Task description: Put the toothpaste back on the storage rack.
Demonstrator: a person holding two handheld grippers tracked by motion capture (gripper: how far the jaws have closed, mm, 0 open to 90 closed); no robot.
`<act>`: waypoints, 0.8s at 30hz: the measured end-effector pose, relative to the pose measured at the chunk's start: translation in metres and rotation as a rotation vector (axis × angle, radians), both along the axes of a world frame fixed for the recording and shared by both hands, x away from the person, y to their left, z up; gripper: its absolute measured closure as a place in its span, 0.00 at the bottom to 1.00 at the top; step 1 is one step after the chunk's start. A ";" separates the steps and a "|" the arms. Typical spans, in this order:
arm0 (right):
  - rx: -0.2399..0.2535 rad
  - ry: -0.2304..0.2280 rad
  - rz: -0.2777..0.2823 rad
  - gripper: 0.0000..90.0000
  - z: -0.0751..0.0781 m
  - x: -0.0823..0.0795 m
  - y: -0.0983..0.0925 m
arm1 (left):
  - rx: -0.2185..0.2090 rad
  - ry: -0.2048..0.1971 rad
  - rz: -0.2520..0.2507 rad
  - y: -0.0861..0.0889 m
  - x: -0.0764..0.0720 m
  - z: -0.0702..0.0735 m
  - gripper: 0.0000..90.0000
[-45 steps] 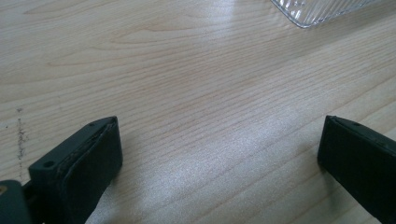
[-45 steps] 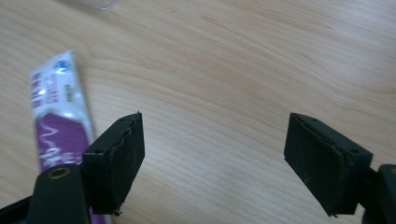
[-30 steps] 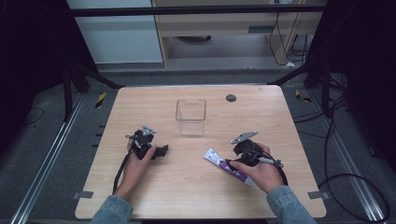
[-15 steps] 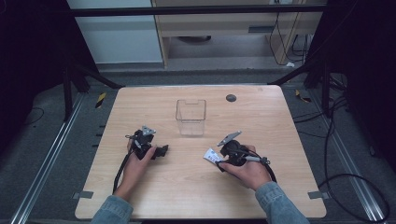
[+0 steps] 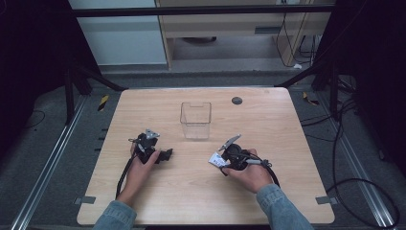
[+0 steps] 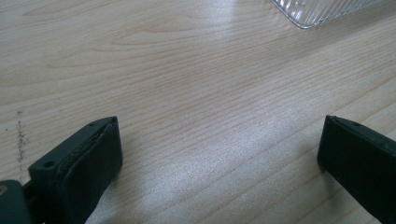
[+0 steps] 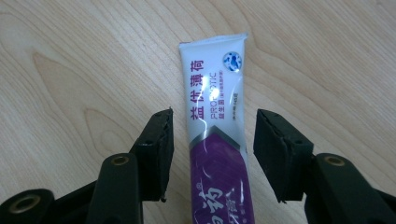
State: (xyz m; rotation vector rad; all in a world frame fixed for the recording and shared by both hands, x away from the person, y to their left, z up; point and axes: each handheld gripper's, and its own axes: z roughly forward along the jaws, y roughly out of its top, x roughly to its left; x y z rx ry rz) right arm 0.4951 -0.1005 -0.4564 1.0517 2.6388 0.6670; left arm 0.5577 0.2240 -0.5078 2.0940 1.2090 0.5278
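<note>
The right hand-held gripper (image 7: 212,154) is reaching over a toothpaste tube (image 7: 217,135) that is lying flat on the wooden surface (image 5: 287,129), near the person's right hand (image 5: 251,175). Its jaws have just been closing in, and the tube is sitting between them, but the pads are not touching it yet; there is a small gap on each side. The tube is white at the flat sealed end and purple lower down. It is looking light, soft and squishy, and its skin is looking smooth, so it may be slippery. A good place to hold it is across the middle, where it is fat, and not too hard, or the paste may squeeze toward the cap. The left hand-held gripper (image 6: 215,154) is resting low over bare wood with its jaws spread wide and nothing in them. A clear plastic box (image 5: 195,120) is standing upright in the middle of the surface, well apart from the tube. A small dark round spot (image 5: 236,100) is sitting near the far edge. Around the surface the room is looking dark, with a grey floor (image 5: 364,143), metal rails and black cables.
</note>
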 end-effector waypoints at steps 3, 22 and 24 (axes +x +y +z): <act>-0.011 0.022 0.009 0.55 -0.005 0.002 0.003 | -0.001 0.000 0.000 0.000 0.000 0.000 0.00; -0.051 0.070 -0.006 0.58 -0.017 0.012 0.003 | -0.001 0.000 0.000 0.000 0.000 0.000 0.00; -0.052 0.074 -0.009 0.58 -0.017 0.012 0.003 | -0.001 0.000 0.000 0.000 0.000 0.000 0.00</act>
